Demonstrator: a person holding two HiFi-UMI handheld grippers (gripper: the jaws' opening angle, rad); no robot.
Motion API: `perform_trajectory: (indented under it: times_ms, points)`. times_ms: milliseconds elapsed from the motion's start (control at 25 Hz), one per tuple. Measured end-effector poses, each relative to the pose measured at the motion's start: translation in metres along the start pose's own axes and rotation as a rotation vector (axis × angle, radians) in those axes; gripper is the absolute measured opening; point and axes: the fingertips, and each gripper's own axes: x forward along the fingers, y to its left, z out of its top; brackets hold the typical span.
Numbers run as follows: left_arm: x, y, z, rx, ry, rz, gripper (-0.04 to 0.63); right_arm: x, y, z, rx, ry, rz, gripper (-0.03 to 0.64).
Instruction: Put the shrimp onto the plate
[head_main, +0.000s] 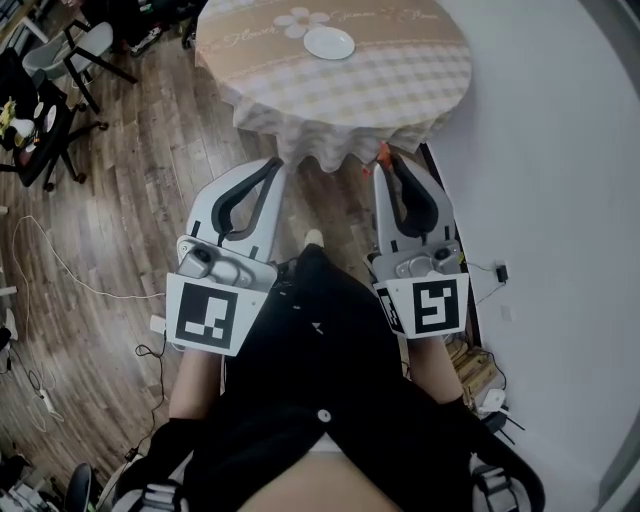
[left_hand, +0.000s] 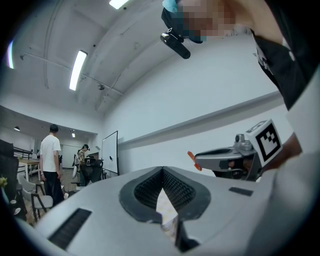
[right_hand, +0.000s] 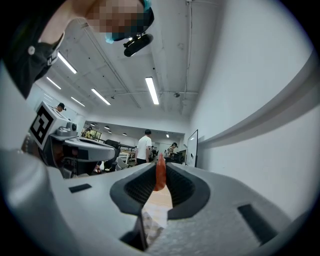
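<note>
Jaws on the left gripper (head_main: 272, 168) are pressing together, empty — the white plate (head_main: 329, 43) is sitting well ahead on the checked table (head_main: 420, 80) — and the right gripper (head_main: 386, 166) is pinching the orange shrimp (right_hand: 160, 172) at its tips, short of the table.

Orange shrimp (right_hand: 160, 174) sits pinched in the right gripper (right_hand: 160, 166), white plate (head_main: 329, 42) on the table (head_main: 410, 85).

You hold both grippers on the near side of the round table (head_main: 400, 90) with its checked cloth. The left gripper (head_main: 275, 165) has its tips together. The right gripper (head_main: 384, 166) pinches the orange shrimp (head_main: 381, 153) at its tips. The white plate (head_main: 329, 43) sits far across the table, well apart from both.
</note>
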Motion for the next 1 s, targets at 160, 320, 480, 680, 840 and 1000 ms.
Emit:
perform_trajectory:
  times_ms: [160, 320, 480, 680, 840, 1000]
  points:
    - [0.024, 0.006, 0.002, 0.010, 0.009, 0.025, 0.003, 0.019, -0.020, -0.006, 0.013, -0.003, 0.027, 0.048]
    - [0.049, 0.011, 0.005, 0.024, 0.015, 0.049, 0.003, 0.038, -0.040, -0.011, 0.030, -0.012, 0.055, 0.048]
    - [0.072, 0.012, 0.009, 0.022, 0.024, 0.057, 0.003, 0.054, -0.060, -0.014, 0.036, -0.018, 0.074, 0.048]
    - [0.096, 0.015, 0.010, 0.029, 0.031, 0.074, 0.003, 0.074, -0.079, -0.018, 0.041, -0.031, 0.101, 0.048]
    - [0.114, 0.020, 0.010, 0.038, 0.028, 0.082, 0.003, 0.088, -0.093, -0.022, 0.041, -0.036, 0.109, 0.048]
    - [0.131, 0.026, 0.011, 0.048, 0.026, 0.094, 0.003, 0.100, -0.106, -0.026, 0.038, -0.036, 0.120, 0.048]
